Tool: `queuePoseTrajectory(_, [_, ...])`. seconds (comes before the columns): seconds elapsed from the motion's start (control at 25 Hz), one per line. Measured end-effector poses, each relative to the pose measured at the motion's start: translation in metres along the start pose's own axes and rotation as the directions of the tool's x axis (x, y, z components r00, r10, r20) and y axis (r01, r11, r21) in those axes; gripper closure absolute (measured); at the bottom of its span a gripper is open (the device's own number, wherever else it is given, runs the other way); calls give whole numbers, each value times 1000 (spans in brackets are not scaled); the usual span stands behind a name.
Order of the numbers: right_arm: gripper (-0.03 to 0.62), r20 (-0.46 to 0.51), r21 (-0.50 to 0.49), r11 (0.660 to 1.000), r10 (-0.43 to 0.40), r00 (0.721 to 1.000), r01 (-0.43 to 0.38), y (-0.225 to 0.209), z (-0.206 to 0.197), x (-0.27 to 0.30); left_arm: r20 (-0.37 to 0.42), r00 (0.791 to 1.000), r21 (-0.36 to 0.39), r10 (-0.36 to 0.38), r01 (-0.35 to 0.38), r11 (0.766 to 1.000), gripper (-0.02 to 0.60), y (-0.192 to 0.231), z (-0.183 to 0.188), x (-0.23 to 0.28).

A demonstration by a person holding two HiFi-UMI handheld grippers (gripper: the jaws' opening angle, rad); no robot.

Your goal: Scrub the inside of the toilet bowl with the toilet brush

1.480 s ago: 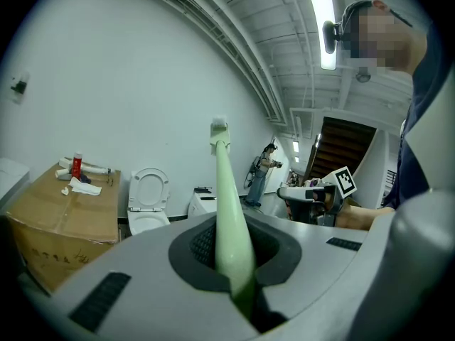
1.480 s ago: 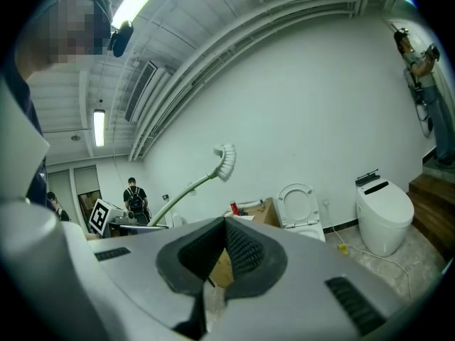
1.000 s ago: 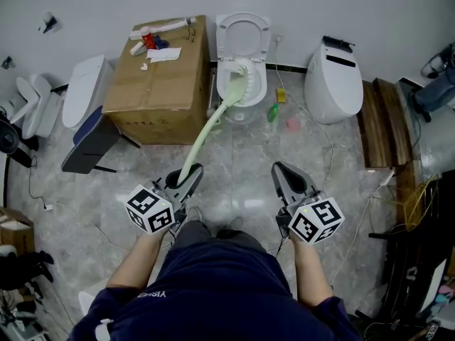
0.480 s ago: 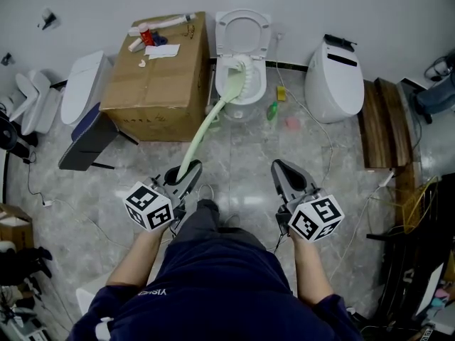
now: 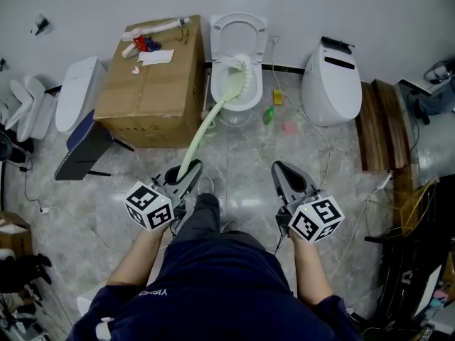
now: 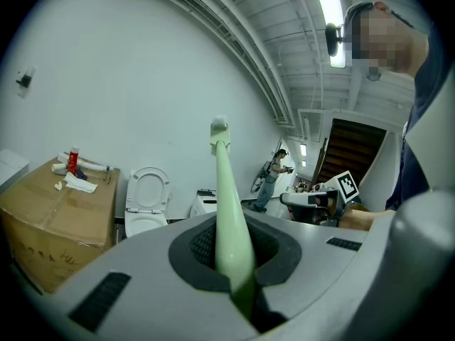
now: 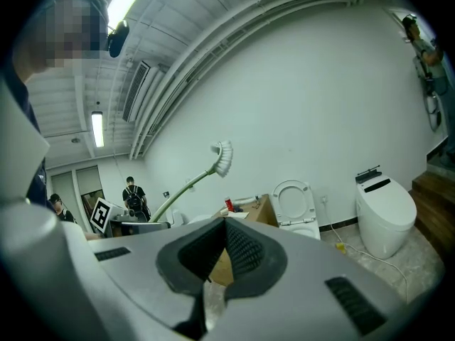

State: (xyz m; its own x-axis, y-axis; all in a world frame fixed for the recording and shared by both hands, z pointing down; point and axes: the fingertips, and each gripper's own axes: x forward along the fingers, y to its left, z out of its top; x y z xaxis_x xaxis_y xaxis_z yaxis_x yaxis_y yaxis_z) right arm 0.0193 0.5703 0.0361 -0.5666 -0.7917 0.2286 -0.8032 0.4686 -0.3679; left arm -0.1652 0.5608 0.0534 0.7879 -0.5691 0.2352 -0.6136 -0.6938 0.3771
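While the left hand-held gripper [image 5: 185, 176] is clamped on the far end of the toilet brush [image 5: 212, 118], whose head is raised in line with the toilet bowl [image 5: 262, 85], the long handle could twist and strike the seat [image 5: 239, 20]. The right hand-held gripper [image 5: 283, 170] is closed and empty. I count one brush, two grippers, one open toilet, one lidded toilet [image 5: 328, 84] and one cardboard box [image 5: 149, 84].

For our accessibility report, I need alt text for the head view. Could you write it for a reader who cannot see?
Seen from above, a person's left gripper holds a long pale green toilet brush whose head reaches toward the open toilet bowl. The right gripper holds nothing, and a cardboard box stands beside the toilet.
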Motion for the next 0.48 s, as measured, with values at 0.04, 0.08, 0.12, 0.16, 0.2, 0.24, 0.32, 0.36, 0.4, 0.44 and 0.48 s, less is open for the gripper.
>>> queuePoseTrajectory(0.04, [589,-1,1,1000,1,1000,-1,-1,1,5,-1,1000,-1,-1,1,1000,547,5,2,2])
queuePoseTrajectory(0.08, [589,-2,2,1000,3,1000,-3,-2,2,10,-2,1000,-1,-1,1,1000,547,9,4,5])
queuePoseTrajectory(0.12, [589,-2,4,1000,4,1000,-4,-4,3,16,-3,1000,-2,-1,1,1000,548,14,5,7])
queuePoseTrajectory(0.16, [589,-3,6,1000,4,1000,-4,-5,3,21,-5,1000,-3,-1,1,1000,546,18,7,9])
queuePoseTrajectory(0.2, [589,-5,8,1000,2,1000,-2,-7,4,26,-6,1000,-4,-1,1,1000,546,24,9,10])
queuePoseTrajectory(0.24, [589,-7,10,1000,0,1000,0,-9,5,33,-9,1000,-5,-1,1,1000,548,29,11,12])
queuePoseTrajectory(0.32, [589,-11,14,1000,-2,1000,2,-13,7,46,-13,1000,-9,-1,1,1000,547,42,15,17])
queuePoseTrajectory(0.36, [589,-14,16,1000,-3,1000,3,-15,8,53,-14,1000,-12,-1,1,1000,547,49,17,19])
queuePoseTrajectory(0.4, [589,-17,18,1000,-4,1000,4,-17,9,59,-16,1000,-15,-1,1,1000,548,56,20,21])
queuePoseTrajectory(0.44, [589,-21,21,1000,-5,1000,6,-18,11,66,-17,1000,-18,-2,1,1000,548,63,22,24])
queuePoseTrajectory(0.48, [589,-24,23,1000,-7,1000,7,-20,12,73,-18,1000,-21,-3,2,1000,548,70,25,26])
